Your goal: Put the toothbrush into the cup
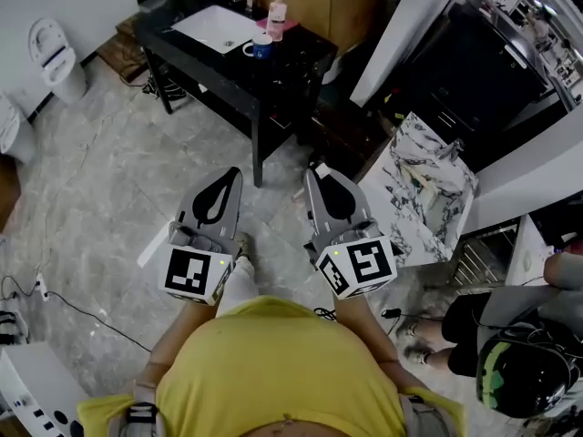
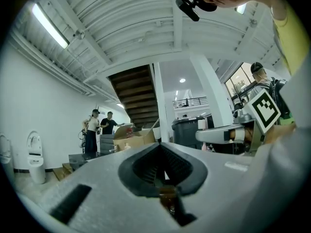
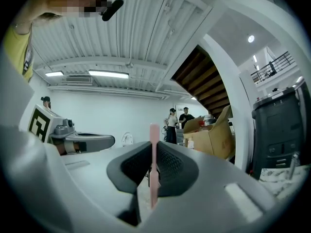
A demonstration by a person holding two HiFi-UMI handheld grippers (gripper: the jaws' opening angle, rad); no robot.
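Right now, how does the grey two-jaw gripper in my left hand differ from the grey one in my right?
The right gripper is shut on a thin pink toothbrush standing upright between its jaws; the left gripper holds nothing. The left gripper's jaws meet, while the right gripper's are held slightly apart by the handle. Both are grey and carry a marker cube.

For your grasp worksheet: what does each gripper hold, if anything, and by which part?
The right gripper holds the pink toothbrush by its thin stem, one end standing up above the jaws. The left gripper is shut on nothing.
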